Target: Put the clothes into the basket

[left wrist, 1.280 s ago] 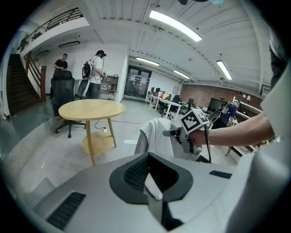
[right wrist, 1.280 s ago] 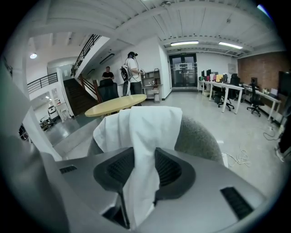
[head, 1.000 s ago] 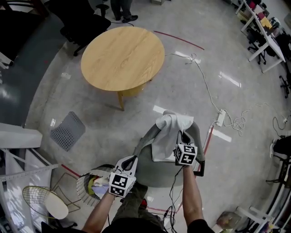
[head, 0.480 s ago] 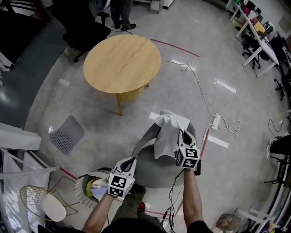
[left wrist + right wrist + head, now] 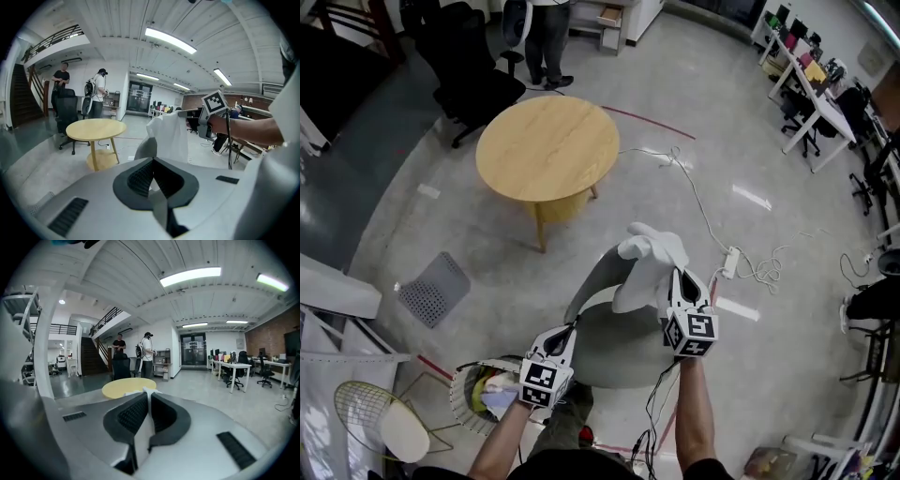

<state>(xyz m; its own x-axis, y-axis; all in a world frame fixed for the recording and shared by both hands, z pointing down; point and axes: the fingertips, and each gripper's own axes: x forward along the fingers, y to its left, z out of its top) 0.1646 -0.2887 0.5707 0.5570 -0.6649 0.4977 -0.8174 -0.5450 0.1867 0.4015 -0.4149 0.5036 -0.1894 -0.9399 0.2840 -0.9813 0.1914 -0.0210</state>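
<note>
A white garment (image 5: 649, 258) hangs above the grey chair (image 5: 619, 361), its top pinched in my right gripper (image 5: 679, 283), which is shut on it. In the right gripper view a white strip of that garment (image 5: 146, 397) shows between the closed jaws. My left gripper (image 5: 569, 332) is lower and to the left, over the chair's edge. It is shut on a pale strip of the same garment (image 5: 158, 206). From the left gripper view the garment (image 5: 169, 136) hangs ahead under the right gripper (image 5: 202, 123). The basket (image 5: 461, 405) stands on the floor at my left and holds coloured clothes (image 5: 500, 394).
A round wooden table (image 5: 548, 145) stands ahead. A power strip with a white cable (image 5: 729, 262) lies right of the chair. A grey perforated panel (image 5: 431, 289) lies on the floor at left, a wire chair (image 5: 366, 417) at lower left. A person (image 5: 546, 37) stands beyond the table.
Both grippers have risen, the right one more, lifting the white garment higher off the chair. The garment now hangs bunched instead of draped over the chair.
</note>
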